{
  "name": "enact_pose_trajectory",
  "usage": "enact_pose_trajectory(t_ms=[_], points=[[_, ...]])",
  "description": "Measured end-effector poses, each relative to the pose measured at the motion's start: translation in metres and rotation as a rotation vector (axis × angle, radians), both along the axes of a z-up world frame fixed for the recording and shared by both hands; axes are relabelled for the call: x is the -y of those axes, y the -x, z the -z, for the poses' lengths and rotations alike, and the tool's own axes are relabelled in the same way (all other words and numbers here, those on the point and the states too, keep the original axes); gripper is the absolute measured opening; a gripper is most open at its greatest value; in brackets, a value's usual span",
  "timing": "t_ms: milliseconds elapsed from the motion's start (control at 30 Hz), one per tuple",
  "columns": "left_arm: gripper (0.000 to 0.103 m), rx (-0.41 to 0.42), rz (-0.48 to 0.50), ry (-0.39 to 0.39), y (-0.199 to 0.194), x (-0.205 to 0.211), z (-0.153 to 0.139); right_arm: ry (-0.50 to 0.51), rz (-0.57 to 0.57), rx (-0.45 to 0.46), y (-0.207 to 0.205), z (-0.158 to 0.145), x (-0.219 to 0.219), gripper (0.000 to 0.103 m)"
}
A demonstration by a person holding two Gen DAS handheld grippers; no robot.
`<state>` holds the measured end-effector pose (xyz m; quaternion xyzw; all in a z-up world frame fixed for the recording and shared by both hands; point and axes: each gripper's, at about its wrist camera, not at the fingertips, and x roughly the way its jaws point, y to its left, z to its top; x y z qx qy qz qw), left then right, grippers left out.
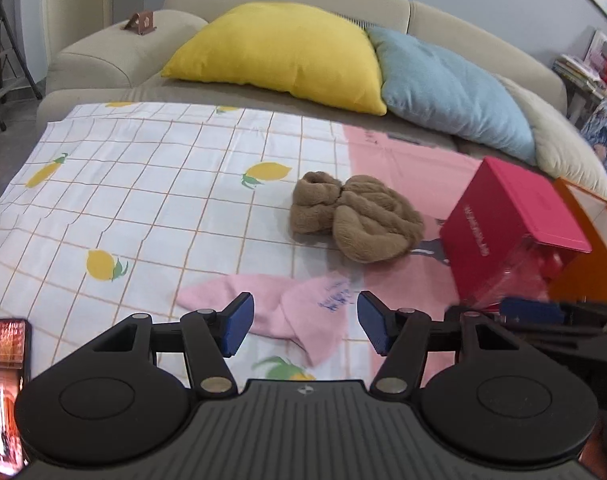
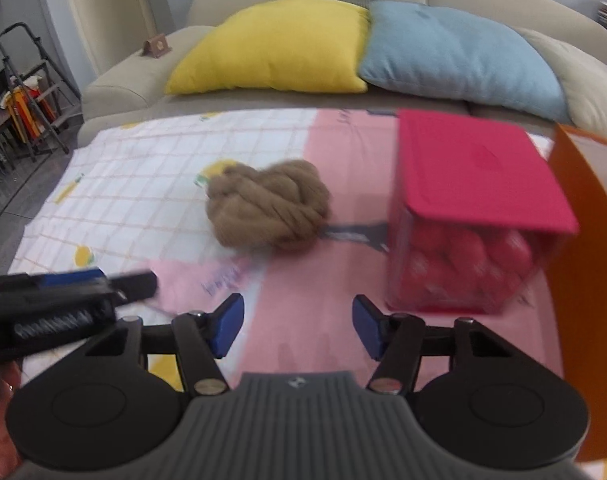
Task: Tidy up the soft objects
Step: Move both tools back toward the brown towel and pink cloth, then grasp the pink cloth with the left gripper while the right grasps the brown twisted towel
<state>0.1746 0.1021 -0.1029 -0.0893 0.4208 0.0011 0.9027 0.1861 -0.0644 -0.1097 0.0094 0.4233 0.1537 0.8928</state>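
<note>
A brown fluffy bundle (image 1: 355,220) lies on the cloth-covered table; it also shows in the right wrist view (image 2: 269,208). A pink cloth piece (image 1: 291,312) lies flat just in front of my left gripper (image 1: 303,326), which is open and empty above it. My right gripper (image 2: 297,326) is open and empty over the pink part of the tablecloth (image 2: 311,280). The pink cloth (image 2: 207,284) lies to its left, partly under the left gripper's body (image 2: 63,300). A red-lidded clear box (image 2: 475,216) of red balls stands to the right front.
A lemon-print checked tablecloth (image 1: 143,200) covers the left of the table. A sofa behind holds a yellow pillow (image 1: 279,56) and a blue pillow (image 1: 451,88). An orange box wall (image 2: 587,280) stands at the far right. A folding ladder (image 2: 23,92) stands at the left.
</note>
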Motion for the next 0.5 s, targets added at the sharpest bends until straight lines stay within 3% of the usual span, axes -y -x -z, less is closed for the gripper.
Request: enact_pose_trajectory(t_ms=[167, 300, 333, 500], points=[[0.071, -0.045, 0.009, -0.006, -0.019, -0.013, 0.016, 0.019, -0.067, 0.046, -0.029, 0.003, -0.024, 0.06], [0.084, -0.078, 0.051, -0.017, -0.032, -0.017, 0.035, 0.021, -0.123, 0.043, -0.054, 0.007, -0.034, 0.06], [0.088, -0.075, 0.051, -0.007, -0.034, -0.019, 0.04, 0.029, -0.132, 0.047, -0.058, 0.008, -0.037, 0.062], [0.088, -0.078, -0.007, 0.03, -0.042, -0.023, 0.056, 0.072, -0.17, 0.059, -0.08, 0.016, -0.049, 0.081]])
